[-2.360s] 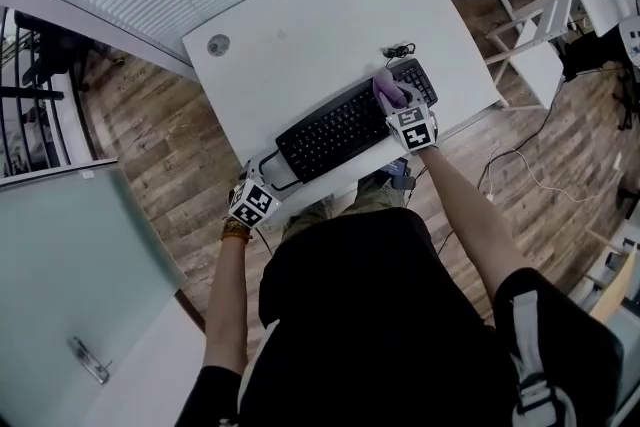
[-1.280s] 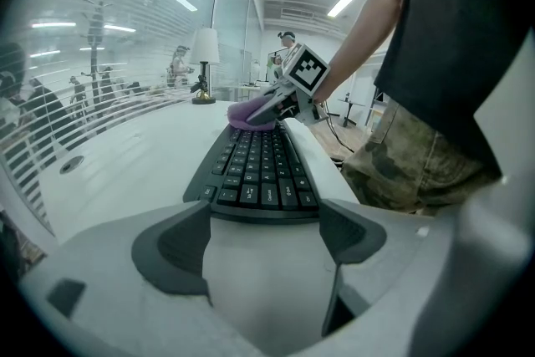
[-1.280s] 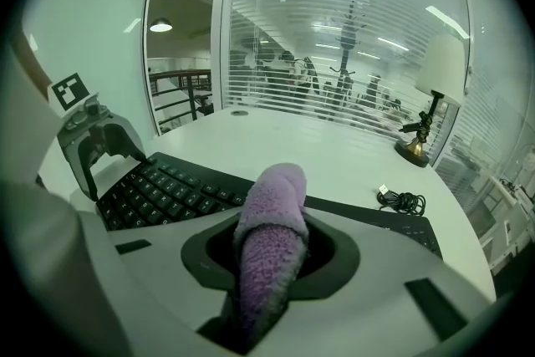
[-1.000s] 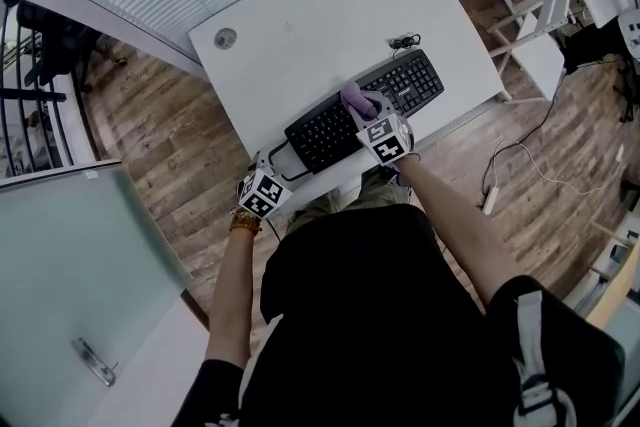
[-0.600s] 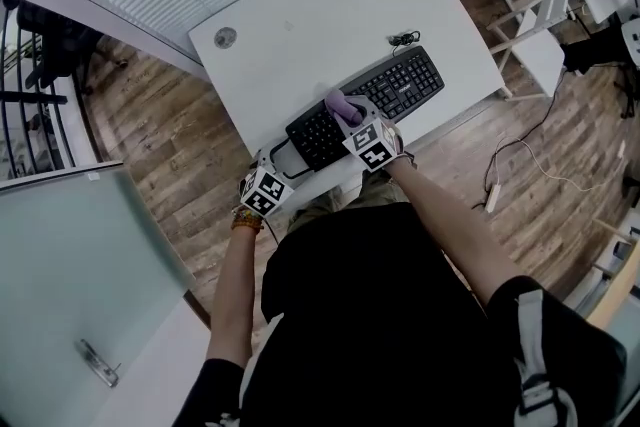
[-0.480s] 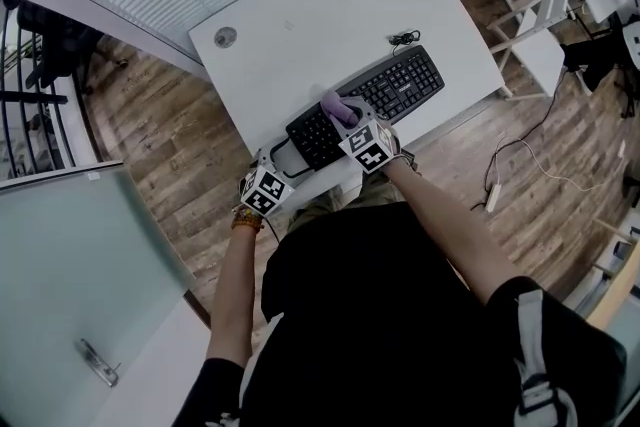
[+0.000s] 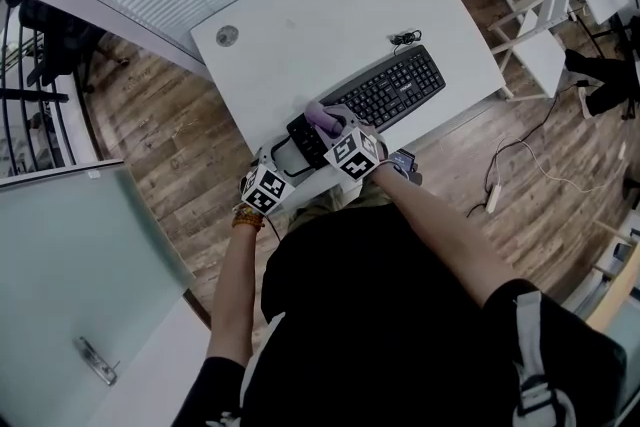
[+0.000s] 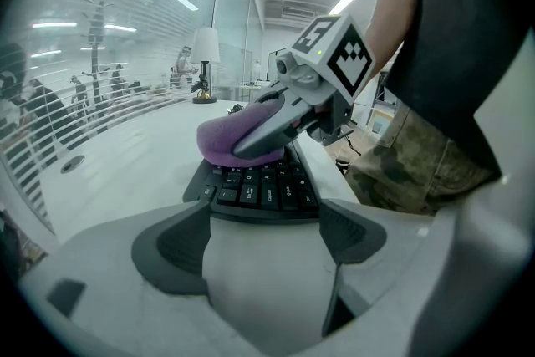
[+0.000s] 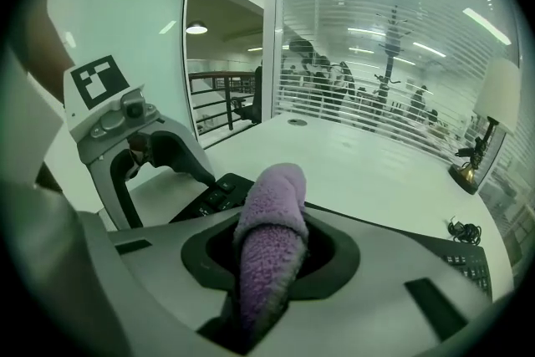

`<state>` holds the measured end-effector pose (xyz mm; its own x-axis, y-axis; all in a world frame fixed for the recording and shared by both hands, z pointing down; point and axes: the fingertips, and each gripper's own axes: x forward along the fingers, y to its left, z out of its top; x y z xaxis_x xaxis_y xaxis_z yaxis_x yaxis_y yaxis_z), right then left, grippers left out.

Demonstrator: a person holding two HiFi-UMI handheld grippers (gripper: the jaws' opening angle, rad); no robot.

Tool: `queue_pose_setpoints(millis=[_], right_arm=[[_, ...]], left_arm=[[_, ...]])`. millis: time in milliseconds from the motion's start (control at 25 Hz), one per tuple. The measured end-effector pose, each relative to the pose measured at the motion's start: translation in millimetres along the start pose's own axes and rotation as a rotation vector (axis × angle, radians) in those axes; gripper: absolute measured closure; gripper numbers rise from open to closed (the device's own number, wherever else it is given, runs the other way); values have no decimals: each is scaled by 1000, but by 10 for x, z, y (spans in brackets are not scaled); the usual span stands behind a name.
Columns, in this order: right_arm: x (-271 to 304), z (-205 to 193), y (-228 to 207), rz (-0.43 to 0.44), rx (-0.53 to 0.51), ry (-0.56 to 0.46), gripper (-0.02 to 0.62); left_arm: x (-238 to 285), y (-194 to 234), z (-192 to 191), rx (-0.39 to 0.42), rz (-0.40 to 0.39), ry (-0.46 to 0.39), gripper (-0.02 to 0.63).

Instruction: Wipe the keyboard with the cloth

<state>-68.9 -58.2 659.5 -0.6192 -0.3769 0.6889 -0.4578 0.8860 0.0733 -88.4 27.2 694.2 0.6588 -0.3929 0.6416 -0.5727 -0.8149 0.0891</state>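
— Wiping under way, is it?
— Looks so: the right gripper (image 7: 328, 126) is clamping the purple cloth (image 9: 272, 221) tight, pressing it on the keyboard's (image 7: 390, 87) left-end keys.
— And the left gripper (image 8: 266, 240)?
— Gaping wide, gripping nothing, sitting at the desk (image 7: 300, 25) edge just off that same end.
— Much remaining?
— I'm guessing so; nothing is showing which keys are done.

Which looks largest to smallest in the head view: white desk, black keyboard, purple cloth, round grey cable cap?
1. White rectangular desk.
2. Black computer keyboard.
3. Purple fluffy cloth, partly hidden.
4. Round grey cable cap, only slightly smaller.
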Motion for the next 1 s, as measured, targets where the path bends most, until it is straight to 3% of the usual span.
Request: queue_pose_setpoints(millis=[560,800,1000], right_arm=[[88,130,403,140,-93,-25,506],[114,165,623,253,-197,-19,505],[92,195,573,287,-164,-39,484]], left_arm=[[1,-3,-6,1,-3,1,204],[-7,2,-20,-2,0,0,204],[3,8,-15,-4,2,2,204]])
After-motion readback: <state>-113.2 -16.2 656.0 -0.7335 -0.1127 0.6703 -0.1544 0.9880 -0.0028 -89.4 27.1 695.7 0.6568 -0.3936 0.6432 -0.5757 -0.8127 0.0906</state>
